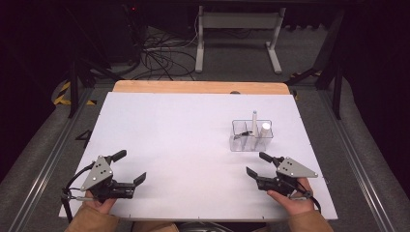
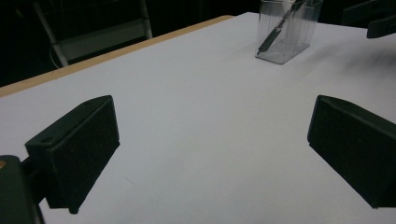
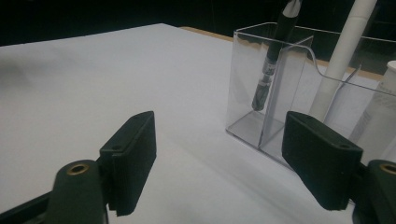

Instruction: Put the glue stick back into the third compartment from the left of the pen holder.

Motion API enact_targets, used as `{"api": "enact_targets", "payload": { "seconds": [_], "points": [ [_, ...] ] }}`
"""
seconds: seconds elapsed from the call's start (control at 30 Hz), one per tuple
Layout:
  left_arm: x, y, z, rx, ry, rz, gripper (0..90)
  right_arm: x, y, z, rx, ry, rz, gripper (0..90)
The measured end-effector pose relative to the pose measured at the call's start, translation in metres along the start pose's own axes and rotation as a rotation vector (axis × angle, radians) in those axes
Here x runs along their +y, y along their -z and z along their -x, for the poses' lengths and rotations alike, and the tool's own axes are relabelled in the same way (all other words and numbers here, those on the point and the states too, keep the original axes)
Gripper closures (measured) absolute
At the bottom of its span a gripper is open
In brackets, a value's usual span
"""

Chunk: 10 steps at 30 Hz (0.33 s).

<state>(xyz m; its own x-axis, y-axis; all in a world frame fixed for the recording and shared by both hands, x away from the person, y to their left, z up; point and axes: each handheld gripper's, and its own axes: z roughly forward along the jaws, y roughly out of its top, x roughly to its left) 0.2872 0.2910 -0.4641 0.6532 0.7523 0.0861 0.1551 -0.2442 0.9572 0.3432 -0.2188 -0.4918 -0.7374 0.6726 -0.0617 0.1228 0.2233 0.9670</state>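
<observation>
The right gripper (image 1: pixel 255 164) sits just in front of the clear organizer (image 1: pixel 251 136), jaws apart with nothing between them, pointing at its near wall. In the right gripper view the organizer (image 3: pixel 299 93) holds a dark pen (image 3: pixel 273 60) in one compartment, a white pen (image 3: pixel 341 56) leaning in the next, and a white tube (image 3: pixel 380 116) beside that. The left gripper (image 1: pixel 129 167), well left of the organizer, rests on the white table (image 1: pixel 183 135), jaws wide apart and empty.
</observation>
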Motion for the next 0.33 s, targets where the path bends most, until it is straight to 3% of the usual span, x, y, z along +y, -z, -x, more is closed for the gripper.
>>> {"api": "enact_targets", "payload": {
  "seconds": [0.33],
  "points": [
    [-0.0013,-0.0011,-0.0004,-0.005,0.003,-0.011,3.0,0.0005,-0.0002,0.0019,-0.007,-0.031,-0.009,26.2]
  ]
}}
